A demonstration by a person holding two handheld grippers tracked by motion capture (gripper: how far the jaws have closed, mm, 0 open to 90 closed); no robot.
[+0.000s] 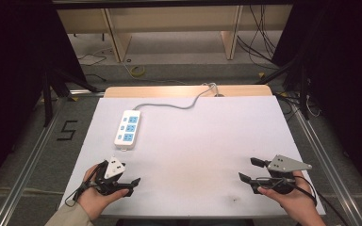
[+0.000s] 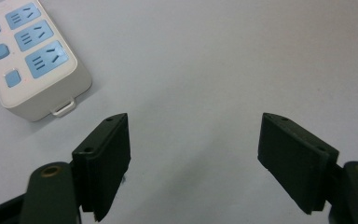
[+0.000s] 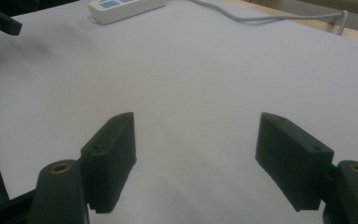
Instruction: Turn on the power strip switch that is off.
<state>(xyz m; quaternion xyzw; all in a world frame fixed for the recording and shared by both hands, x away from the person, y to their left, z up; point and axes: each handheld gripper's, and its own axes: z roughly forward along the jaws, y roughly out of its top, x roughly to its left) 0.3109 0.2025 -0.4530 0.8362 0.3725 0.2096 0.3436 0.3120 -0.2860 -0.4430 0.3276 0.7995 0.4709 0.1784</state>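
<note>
Left gripper (image 1: 122,176) spread wide, grasping nothing, near power strip (image 1: 127,128). Right gripper (image 1: 250,170) likewise released, well apart, over white table (image 1: 193,150).

A glossy white plastic power strip (image 1: 127,129) lies on the matt white tabletop (image 1: 207,141).

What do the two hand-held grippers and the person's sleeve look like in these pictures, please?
The left gripper and the right gripper are both black, each with two flat, blocky jaws fixed by small screws and brass-coloured pivot bushings. Each carries a three-cornered plate on top, whitish on the left and grey on the right, dotted with small holes. Black cables trail from both. A beige sleeve covers the left forearm.
</note>
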